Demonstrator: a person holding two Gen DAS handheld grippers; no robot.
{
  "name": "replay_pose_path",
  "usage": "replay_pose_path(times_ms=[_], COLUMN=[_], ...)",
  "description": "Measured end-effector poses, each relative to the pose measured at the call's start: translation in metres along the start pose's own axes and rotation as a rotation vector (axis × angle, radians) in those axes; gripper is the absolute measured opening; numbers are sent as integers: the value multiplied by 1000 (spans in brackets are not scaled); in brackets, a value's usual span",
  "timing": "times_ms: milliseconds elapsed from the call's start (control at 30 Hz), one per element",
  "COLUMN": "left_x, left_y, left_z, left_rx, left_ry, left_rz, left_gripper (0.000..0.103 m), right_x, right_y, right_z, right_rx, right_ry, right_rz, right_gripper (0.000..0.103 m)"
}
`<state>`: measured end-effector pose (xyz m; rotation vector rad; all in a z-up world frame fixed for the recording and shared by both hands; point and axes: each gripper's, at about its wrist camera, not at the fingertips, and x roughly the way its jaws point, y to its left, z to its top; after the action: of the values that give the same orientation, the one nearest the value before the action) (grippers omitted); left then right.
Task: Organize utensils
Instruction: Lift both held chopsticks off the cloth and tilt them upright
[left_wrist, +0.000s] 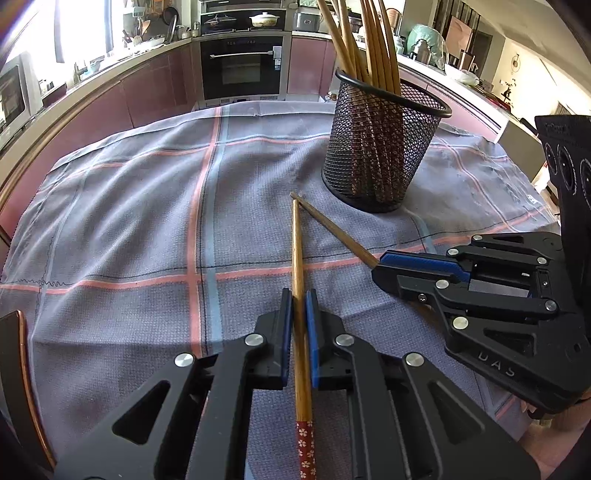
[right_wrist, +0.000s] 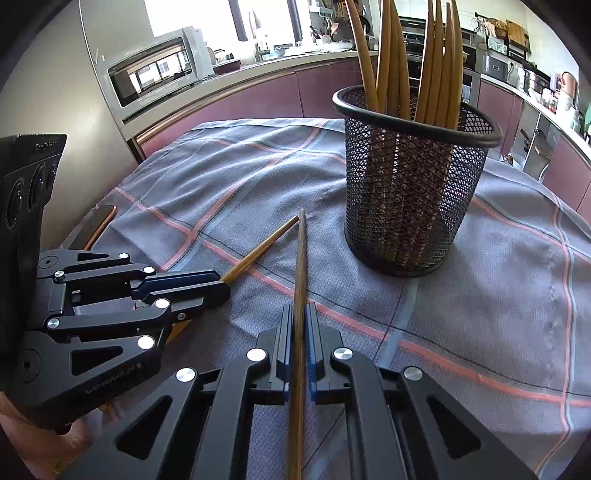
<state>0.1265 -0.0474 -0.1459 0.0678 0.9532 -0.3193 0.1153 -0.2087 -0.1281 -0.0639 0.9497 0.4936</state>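
— What are you holding?
— Your left gripper (left_wrist: 299, 306) pinches a slender bamboo chopstick (left_wrist: 297, 251); your right gripper (right_wrist: 299, 325) pinches a darker one (right_wrist: 300, 266).
— Where?
— Tips meet over checked cloth (left_wrist: 129, 229), near the round black mesh holder (left_wrist: 380, 147).

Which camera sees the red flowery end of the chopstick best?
The left wrist view. There the left gripper holds a chopstick, and its red flowered end shows near the bottom edge. The right wrist view shows only that chopstick's plain tip poking out of the left gripper; the flowered end is hidden.
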Motion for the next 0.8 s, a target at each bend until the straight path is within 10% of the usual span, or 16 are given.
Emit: replay_pose_path(times_ms=[800], left_x=[-55], left_y=[13], left_z=[8], left_rx=[-58], left_ry=[-110], left_rz=[-112], left_gripper=[8], right_x=[-57], right_y=[1], right_z=[1], right_rx=[-17], right_ry=[-165], right_rz=[69], right_gripper=[5])
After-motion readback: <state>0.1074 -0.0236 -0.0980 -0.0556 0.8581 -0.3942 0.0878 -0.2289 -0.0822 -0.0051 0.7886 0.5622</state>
